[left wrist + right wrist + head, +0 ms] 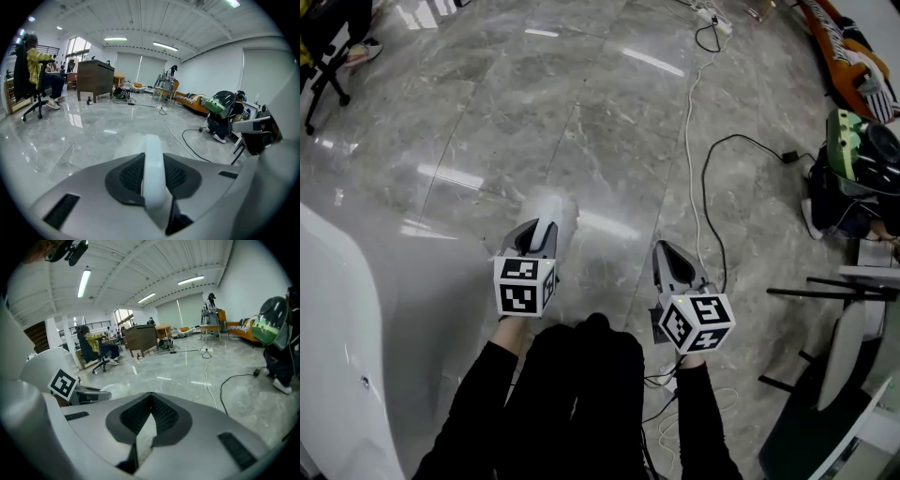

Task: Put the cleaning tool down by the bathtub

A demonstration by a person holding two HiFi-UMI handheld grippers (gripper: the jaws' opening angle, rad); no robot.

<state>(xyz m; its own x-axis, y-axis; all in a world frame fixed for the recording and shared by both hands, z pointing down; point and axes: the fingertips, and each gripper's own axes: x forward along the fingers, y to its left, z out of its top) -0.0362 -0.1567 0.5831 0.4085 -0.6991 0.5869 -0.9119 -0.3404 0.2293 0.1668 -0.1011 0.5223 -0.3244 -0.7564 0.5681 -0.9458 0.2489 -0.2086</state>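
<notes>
2 cables [687,141] cross the floor [534,103], well apart from the bathtub [333,300].

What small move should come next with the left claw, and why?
Probably carry the left claw leftward and down toward the floor beside the bathtub: the white cleaning tool is clamped in it, and the tub lies apart, on its left.
</notes>
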